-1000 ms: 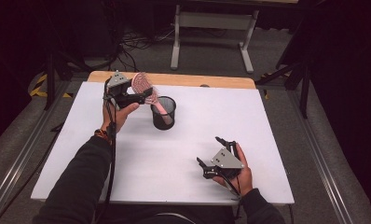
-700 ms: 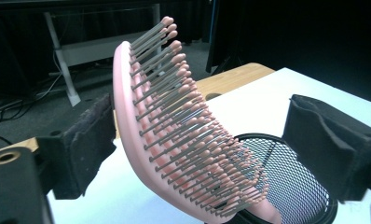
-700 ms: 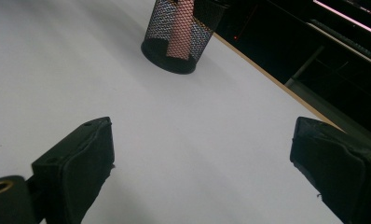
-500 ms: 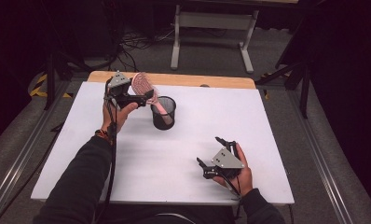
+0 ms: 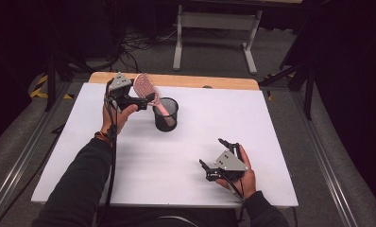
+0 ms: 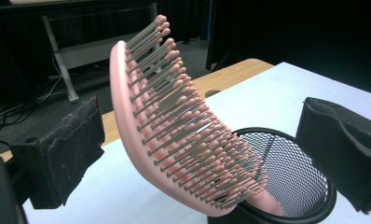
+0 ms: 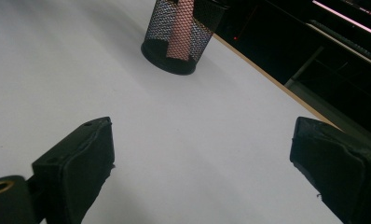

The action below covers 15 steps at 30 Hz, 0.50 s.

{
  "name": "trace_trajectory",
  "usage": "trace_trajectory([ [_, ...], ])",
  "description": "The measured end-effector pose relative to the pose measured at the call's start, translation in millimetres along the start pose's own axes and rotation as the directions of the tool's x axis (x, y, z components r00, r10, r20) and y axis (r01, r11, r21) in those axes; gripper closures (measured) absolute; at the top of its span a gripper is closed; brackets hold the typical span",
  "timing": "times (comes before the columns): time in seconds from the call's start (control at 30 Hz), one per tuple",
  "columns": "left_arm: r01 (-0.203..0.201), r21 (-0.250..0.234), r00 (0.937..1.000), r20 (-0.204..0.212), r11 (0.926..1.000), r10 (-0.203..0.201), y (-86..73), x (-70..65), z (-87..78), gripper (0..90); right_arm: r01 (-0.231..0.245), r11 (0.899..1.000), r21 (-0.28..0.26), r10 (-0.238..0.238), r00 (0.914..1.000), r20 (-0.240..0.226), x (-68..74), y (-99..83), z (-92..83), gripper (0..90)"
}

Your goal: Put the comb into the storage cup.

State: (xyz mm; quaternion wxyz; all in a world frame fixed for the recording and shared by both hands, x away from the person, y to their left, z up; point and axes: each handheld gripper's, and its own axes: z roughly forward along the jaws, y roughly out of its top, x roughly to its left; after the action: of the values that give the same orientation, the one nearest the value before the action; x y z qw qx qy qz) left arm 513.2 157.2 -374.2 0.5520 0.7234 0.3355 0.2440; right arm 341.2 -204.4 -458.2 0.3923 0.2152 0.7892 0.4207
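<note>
A pink hairbrush stands with its handle down inside a black mesh cup at the table's far middle. Its bristled head leans up and out to the left. My left gripper is held beside the cup, open, with its jaws on either side of the brush head. The left pad is close to the brush's back; I cannot tell if it touches. My right gripper rests open at the table's near right, nothing between its pads, pointing toward the cup.
The white table top has a wooden strip along its far edge. Behind the table are a metal stand and cables on the floor. Dark curtains close in on both sides.
</note>
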Motion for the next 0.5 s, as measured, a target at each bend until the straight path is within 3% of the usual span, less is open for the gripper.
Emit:
trace_trajectory([
  [0.33,-0.046,-0.004,0.9989,-0.005,0.9989,0.046,4.9,-4.6,-6.3,3.3,0.001,1.0,0.001,-0.001,1.0,0.001,0.0,0.0,0.1,7.1],
  [0.5,-0.105,0.024,0.9943,-0.02,0.9942,0.105,6.0,-8.7,-9.4,4.3,-0.003,1.0,-0.002,0.003,0.9999,0.012,-0.9,0.0,-0.6,7.2],
])
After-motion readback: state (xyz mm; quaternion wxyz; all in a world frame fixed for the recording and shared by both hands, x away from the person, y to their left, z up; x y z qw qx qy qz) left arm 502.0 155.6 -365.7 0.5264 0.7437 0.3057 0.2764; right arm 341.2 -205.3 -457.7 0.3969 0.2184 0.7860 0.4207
